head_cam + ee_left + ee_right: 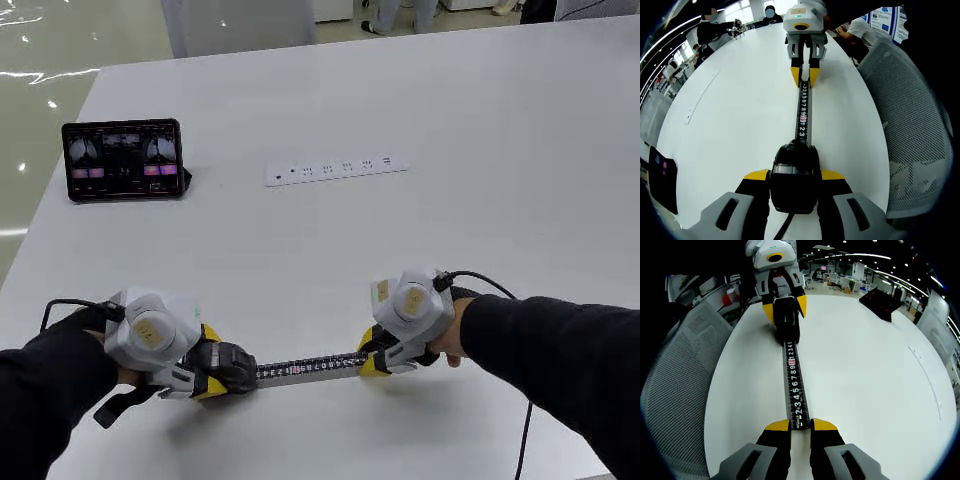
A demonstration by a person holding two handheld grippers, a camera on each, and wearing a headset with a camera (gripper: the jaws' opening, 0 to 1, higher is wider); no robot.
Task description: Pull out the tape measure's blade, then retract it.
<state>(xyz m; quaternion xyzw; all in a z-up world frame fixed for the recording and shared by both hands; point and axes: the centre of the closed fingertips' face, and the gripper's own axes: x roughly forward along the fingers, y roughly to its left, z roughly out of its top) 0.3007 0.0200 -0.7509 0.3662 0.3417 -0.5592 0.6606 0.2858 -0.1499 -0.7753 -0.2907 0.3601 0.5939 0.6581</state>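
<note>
The black tape measure case (225, 366) rests on the white table near its front edge, with my left gripper (205, 375) shut on it. In the left gripper view the case (795, 177) sits between the yellow-tipped jaws. A short length of numbered blade (310, 367) runs rightward out of the case to my right gripper (375, 362), which is shut on the blade's end. In the right gripper view the blade (794, 390) stretches from my right gripper (799, 424) toward the case (786, 317). The blade (803, 112) lies low over the table.
A black tablet (122, 159) stands at the far left of the white table (400, 230). A white power strip (335, 169) lies flat in the middle, farther back. A mesh chair (910, 125) stands beside the table's near edge. People stand at the far end.
</note>
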